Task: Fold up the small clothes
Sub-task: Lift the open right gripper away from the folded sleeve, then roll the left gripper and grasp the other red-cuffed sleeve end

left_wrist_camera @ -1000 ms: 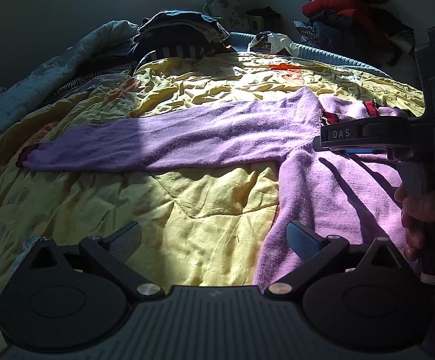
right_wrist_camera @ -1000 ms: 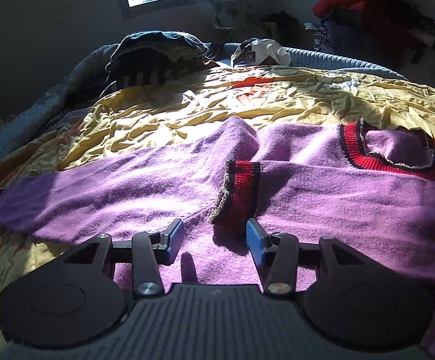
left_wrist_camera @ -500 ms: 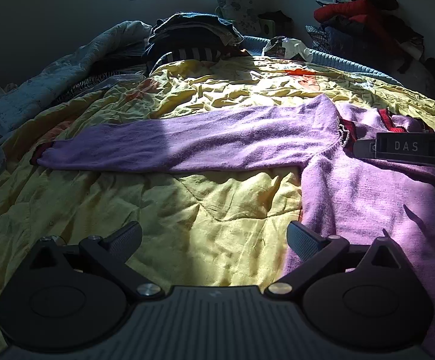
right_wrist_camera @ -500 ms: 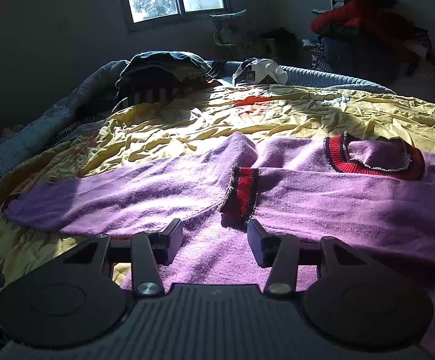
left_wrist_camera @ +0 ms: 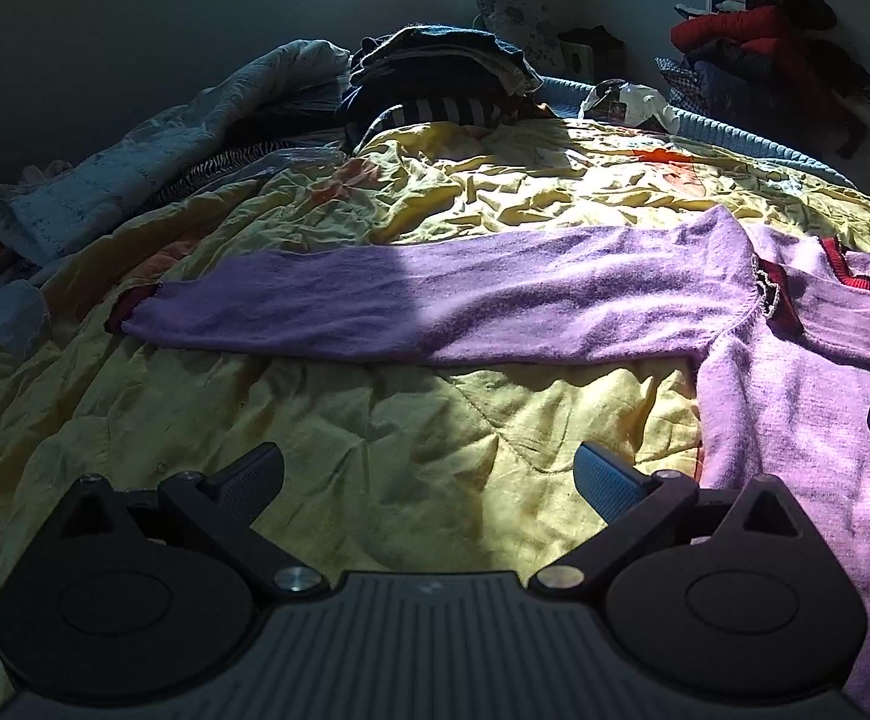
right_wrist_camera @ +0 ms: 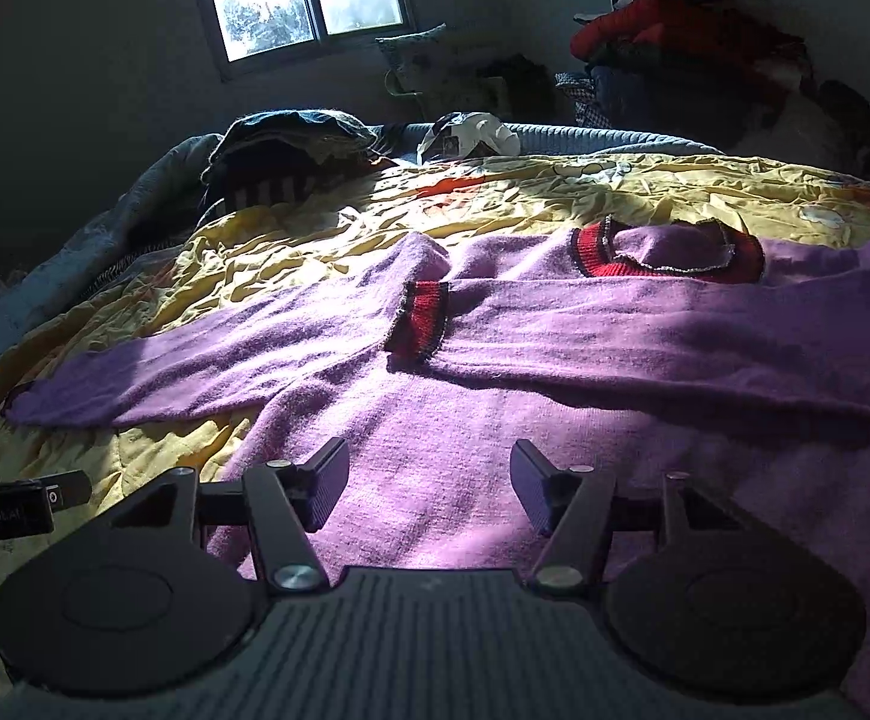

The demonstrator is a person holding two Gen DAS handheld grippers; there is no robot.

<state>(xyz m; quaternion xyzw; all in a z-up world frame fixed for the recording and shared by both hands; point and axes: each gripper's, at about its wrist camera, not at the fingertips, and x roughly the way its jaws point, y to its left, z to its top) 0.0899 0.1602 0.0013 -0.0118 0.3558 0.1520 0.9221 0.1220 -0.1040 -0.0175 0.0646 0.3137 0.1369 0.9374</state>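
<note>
Sweater half folded – one sleeve in, one out
The purple sweater (right_wrist_camera: 495,420) lies flat on the bed (left_wrist_camera: 375,450); right sleeve (right_wrist_camera: 675,330) is crossed over the chest, left sleeve (left_wrist_camera: 435,306) stretches far left – unfolded. Left gripper (left_wrist_camera: 429,474) and right gripper (right_wrist_camera: 429,480) both gape, empty

The left gripper (left_wrist_camera: 429,480) hangs wide open over the yellow quilt (left_wrist_camera: 375,432). A purple sweater (left_wrist_camera: 795,396) lies right, one sleeve (left_wrist_camera: 435,306) stretched left.

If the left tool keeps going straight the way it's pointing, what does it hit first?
Probably the yellow quilt, bare between the open left tool fingers. Further along that line lies the purple sweater's outstretched sleeve. Height above the bed is unclear.
</note>
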